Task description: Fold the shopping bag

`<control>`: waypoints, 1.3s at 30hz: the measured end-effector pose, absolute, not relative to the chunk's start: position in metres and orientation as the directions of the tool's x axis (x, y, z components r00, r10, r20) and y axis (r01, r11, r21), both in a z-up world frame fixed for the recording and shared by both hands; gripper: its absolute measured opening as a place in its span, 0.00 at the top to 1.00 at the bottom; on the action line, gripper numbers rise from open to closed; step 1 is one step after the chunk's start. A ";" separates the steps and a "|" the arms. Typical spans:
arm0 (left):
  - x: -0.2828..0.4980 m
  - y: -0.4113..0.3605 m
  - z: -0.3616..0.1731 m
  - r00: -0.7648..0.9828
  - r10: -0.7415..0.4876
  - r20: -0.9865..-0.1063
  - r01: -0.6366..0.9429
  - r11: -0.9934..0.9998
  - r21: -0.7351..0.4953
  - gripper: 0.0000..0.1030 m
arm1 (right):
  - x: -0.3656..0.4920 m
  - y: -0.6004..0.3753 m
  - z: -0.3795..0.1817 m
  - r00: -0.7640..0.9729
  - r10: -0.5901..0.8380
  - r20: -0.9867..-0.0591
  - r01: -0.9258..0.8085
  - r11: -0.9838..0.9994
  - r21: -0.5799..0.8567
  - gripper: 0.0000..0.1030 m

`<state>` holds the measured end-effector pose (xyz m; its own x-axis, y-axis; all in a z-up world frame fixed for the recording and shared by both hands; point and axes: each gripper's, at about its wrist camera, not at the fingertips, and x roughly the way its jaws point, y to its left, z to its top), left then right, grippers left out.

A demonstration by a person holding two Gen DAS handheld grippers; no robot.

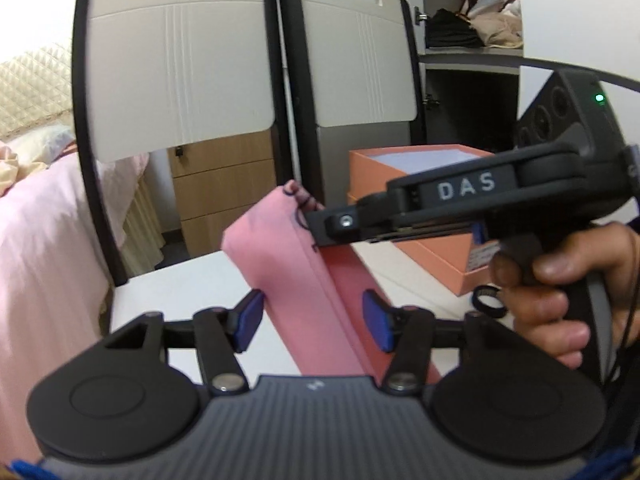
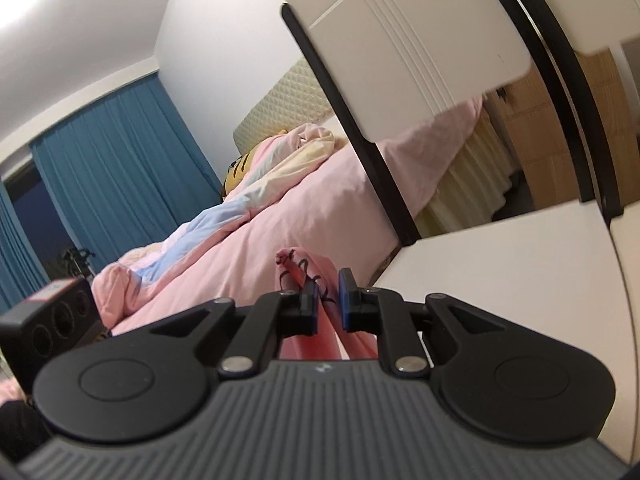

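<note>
My right gripper [image 2: 329, 300] was clamped on the pink shopping bag's [image 1: 296, 276] top edge; left gripper [image 1: 314, 322] stood released, straddling it. Fabric looked light, limp, slippery—best gripped at the seams.

Box [image 1: 424, 208] on table [image 1: 188, 284], behind bag [image 1: 296, 280]

Soft indoor light, fisheye-warped, slightly blurred.
</note>
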<state>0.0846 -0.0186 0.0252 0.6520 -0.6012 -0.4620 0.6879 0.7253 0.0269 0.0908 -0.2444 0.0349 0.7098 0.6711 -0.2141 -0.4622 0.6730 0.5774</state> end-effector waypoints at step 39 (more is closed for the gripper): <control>0.075 -0.072 -0.016 0.987 -0.051 -0.152 0.150 0.627 0.765 0.78 | 0.093 -0.255 0.026 0.625 0.776 -0.079 -0.425 0.423 0.800 0.37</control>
